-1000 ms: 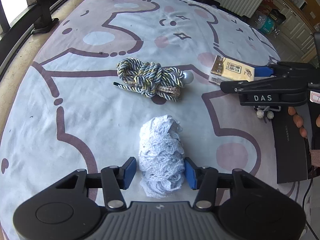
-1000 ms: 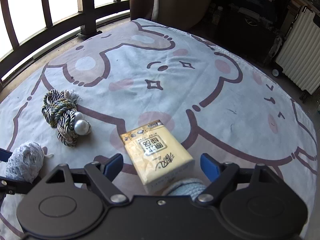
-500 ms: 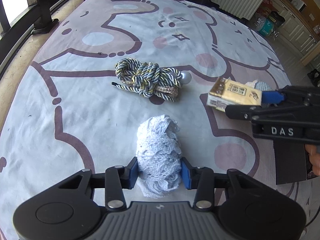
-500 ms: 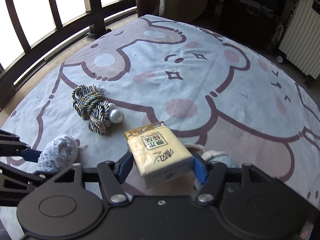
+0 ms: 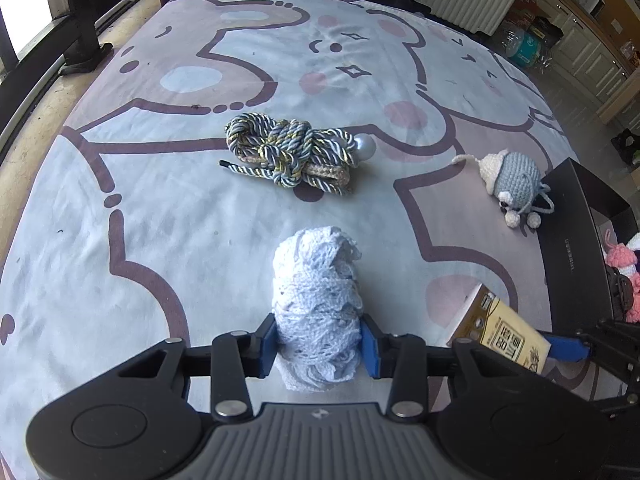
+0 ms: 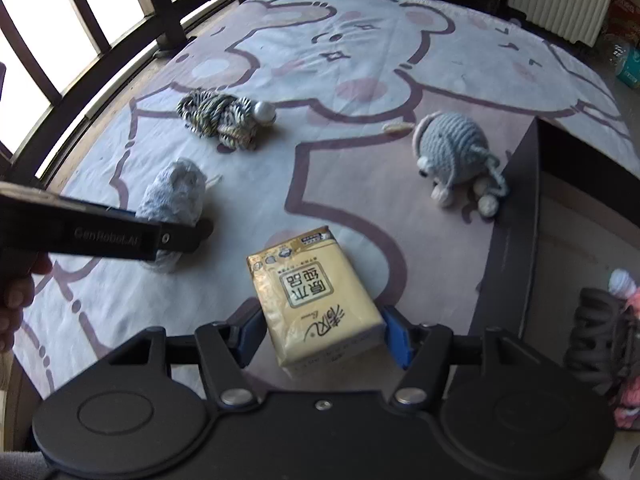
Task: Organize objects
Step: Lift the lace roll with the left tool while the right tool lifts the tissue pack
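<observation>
A bundle of white lace yarn [image 5: 316, 280] lies on the cartoon-print sheet [image 5: 160, 200], and my left gripper [image 5: 318, 340] is shut on its near end, both blue pads pressed into it. My right gripper [image 6: 322, 336] is shut on a yellow tissue pack [image 6: 312, 292], held lifted and tilted above the sheet. In the left wrist view that tissue pack [image 5: 500, 332] shows at the lower right. The lace bundle [image 6: 176, 192] sits left of the pack in the right wrist view, partly behind the left gripper's black finger [image 6: 120, 236].
A knotted striped rope [image 5: 292, 152] with a pearl ball [image 5: 366, 146] lies mid-sheet. A grey crochet mouse [image 5: 516, 178] sits right of it, next to an open black box [image 5: 572, 248] holding a pink toy [image 5: 622, 258]. A dark railing [image 5: 76, 12] runs along the left.
The right gripper closed on the tissue pack and carried it toward the near right, uncovering the crochet mouse. The left jaws squeezed tighter on the lace bundle; that hand stayed put.
</observation>
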The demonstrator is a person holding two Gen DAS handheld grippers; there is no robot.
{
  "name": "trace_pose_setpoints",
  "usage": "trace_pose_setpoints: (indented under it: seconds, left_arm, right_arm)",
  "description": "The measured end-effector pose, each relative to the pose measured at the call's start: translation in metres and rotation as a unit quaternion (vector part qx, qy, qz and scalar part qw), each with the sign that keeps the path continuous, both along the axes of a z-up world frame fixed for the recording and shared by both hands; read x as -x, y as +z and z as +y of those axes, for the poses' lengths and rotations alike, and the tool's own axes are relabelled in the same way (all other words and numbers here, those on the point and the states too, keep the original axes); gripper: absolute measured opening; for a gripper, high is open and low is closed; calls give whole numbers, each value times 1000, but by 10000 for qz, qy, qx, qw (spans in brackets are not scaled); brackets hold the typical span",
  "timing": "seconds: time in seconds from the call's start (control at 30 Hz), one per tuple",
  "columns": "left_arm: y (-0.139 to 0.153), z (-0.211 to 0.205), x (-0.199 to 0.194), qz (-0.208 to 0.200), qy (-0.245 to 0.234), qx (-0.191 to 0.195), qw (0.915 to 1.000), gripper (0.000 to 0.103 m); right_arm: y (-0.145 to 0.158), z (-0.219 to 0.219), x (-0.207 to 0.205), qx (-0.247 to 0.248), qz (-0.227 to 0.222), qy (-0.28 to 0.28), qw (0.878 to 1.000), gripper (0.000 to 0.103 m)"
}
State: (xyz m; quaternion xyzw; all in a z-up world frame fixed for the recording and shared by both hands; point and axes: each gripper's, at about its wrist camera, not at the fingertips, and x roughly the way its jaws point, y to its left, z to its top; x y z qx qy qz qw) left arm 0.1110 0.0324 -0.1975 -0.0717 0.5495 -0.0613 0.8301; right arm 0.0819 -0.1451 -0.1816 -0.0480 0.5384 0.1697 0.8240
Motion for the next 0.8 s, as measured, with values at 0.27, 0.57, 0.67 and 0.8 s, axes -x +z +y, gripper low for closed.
trace_pose_setpoints:
  seconds: [0.27, 0.57, 0.67, 0.8]
  left_arm:
    - [-1, 8, 6, 75, -88, 160, 9998, 42]
    - [-2, 18, 2, 240, 401, 509, 9976, 44]
    - [-2, 18, 0, 287, 512, 591, 9965, 48]
    - [-2, 17, -2, 384, 688, 714, 9943, 58]
  right_arm:
    - [-2, 7, 20, -510, 499, 231, 9972, 69]
    - [-5, 1, 10, -631, 510, -419, 9958, 67]
    - [-6, 2, 6, -722, 534, -487, 9948, 66]
    - [-8, 6, 1, -753, 541, -522, 9943, 66]
